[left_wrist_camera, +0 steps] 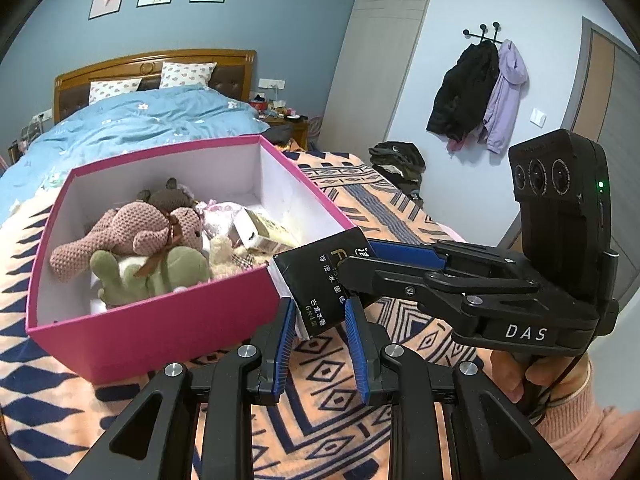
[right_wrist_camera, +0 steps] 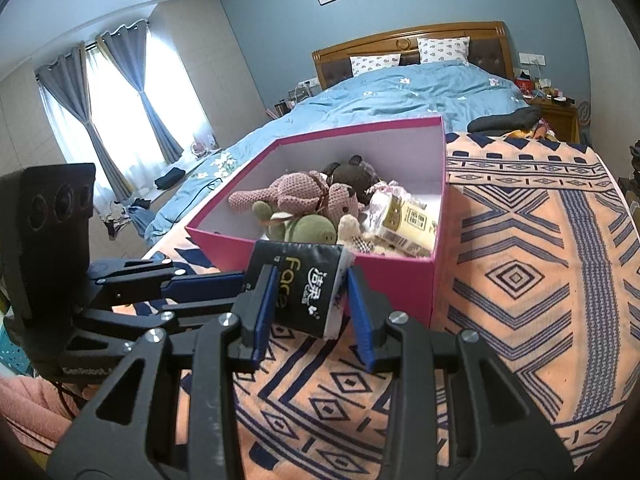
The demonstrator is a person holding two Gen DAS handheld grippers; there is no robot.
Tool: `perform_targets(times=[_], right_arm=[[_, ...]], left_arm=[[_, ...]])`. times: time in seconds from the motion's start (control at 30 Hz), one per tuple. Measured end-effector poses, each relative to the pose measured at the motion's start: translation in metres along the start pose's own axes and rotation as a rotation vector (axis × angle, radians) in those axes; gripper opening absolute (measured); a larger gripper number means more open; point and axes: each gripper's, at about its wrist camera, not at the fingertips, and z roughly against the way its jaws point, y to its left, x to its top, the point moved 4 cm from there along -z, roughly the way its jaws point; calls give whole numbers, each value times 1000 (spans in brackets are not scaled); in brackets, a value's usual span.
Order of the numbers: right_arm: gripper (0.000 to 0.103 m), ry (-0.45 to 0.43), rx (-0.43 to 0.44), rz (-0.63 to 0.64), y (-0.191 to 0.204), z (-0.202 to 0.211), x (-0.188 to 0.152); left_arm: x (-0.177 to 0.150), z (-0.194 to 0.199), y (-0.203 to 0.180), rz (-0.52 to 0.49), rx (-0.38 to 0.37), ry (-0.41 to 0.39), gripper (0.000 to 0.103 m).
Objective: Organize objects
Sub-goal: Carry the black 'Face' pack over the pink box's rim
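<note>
Left wrist view: the left hand-held gripper comes up from the bottom edge, its blue pads clamped on the lower end of a black tissue pack. The pack hangs in the air just off the near right corner of the pink box, above the patterned blanket. Its long axis runs roughly up and away from this camera, tilted, top end toward the box rim. The right hand-held gripper enters from the right, nearly level, and grips the pack's upper end. Only this view shows the person's right hand wrapped round that gripper's handle, a pink sleeve below it, and coats on wall hooks. Right wrist view: the right hand-held gripper holds the same tissue pack between narrowly set blue pads, the printed face toward the lens. Here the pack's long axis lies crosswise, sloping down to the right. The left hand-held gripper reaches in level from the left onto the pack's left end. Only this view shows the curtained window. The pink box sits on the bed just behind, holding a pink crocheted toy, a green plush and a cream carton.
</note>
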Motion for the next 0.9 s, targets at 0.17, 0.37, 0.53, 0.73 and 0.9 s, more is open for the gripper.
perform_targets(times=[0.17, 0.37, 0.53, 0.73, 0.9], right_arm=[[39, -10, -1, 6, 0, -2, 8], [39, -17, -2, 13, 0, -4, 17], [39, -18, -1, 10, -2, -7, 20], [39, -16, -3, 4, -4, -10, 22], [39, -16, -5, 1, -6, -11, 23]], left_arm=[[6, -2, 3, -1, 6, -4, 25], [12, -4, 7, 2, 10, -7, 25], [15, -6, 9, 1, 16, -8, 25], [20, -9, 11, -2, 20, -12, 25], [21, -10, 12, -4, 22, -13, 25]])
